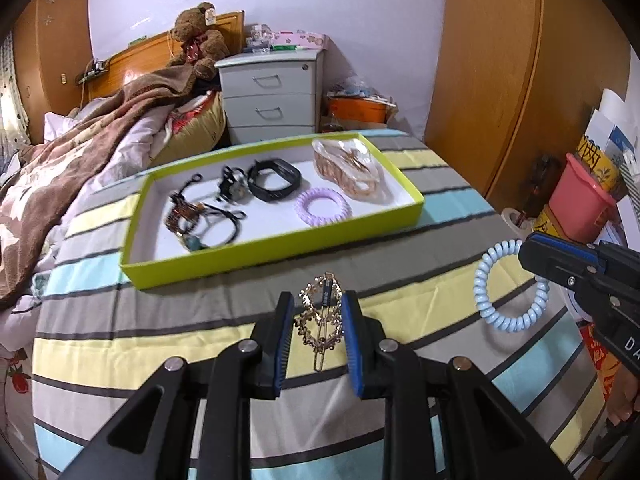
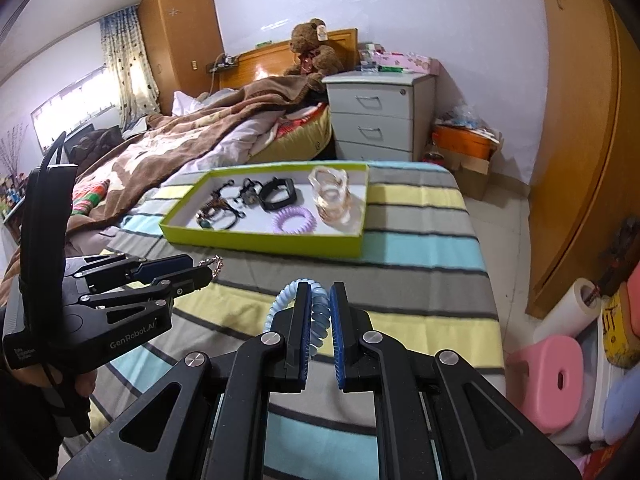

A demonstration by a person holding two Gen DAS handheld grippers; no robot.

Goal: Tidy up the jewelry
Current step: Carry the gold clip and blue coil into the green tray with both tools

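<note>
Pinching: left gripper jaws on gold hair clip, right gripper jaws on blue coil bracelet; tray mid-frame.

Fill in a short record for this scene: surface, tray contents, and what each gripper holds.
surface: striped bedcover
tray: lime-green shallow cardboard tray, white inside
tray contents: purple spiral hair tie; black watch band; clear bag of rose-gold pieces; dark corded bracelets
left gripper: shut on gold chain hair clip
right gripper: shut on pale-blue spiral hair tie
</note>
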